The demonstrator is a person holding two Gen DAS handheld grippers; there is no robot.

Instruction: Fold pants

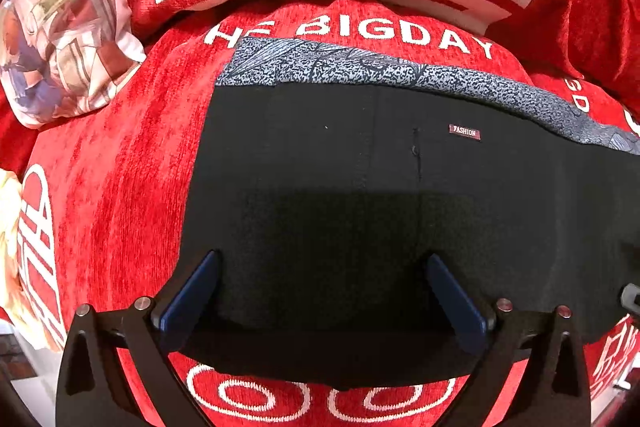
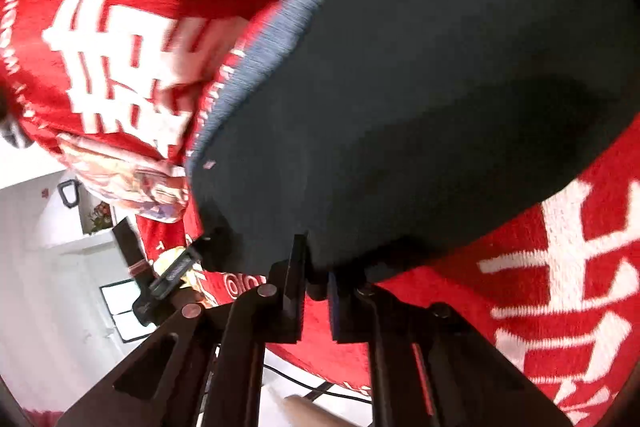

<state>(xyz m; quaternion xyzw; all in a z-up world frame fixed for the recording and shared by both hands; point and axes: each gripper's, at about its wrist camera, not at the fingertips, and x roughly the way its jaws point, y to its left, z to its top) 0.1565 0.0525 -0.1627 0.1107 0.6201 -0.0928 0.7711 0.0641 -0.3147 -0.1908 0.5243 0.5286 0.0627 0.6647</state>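
Two grippers on this one: left gripper [image 1: 320, 295] hangs spread wide, released, over the black pants [image 1: 380, 195] lying flat on the red blanket [image 1: 120, 167], while right gripper [image 2: 316, 291] is clenched on the pants' near edge.

Pants [image 1: 360, 187]: matt black cloth. Cover [image 1: 120, 187]: red plush chenille. Pillow [image 1: 60, 39]: smooth printed cloth.

Pants [image 1: 360, 187] lie on the blanket [image 1: 120, 167], pillow [image 1: 60, 39] behind to the left.
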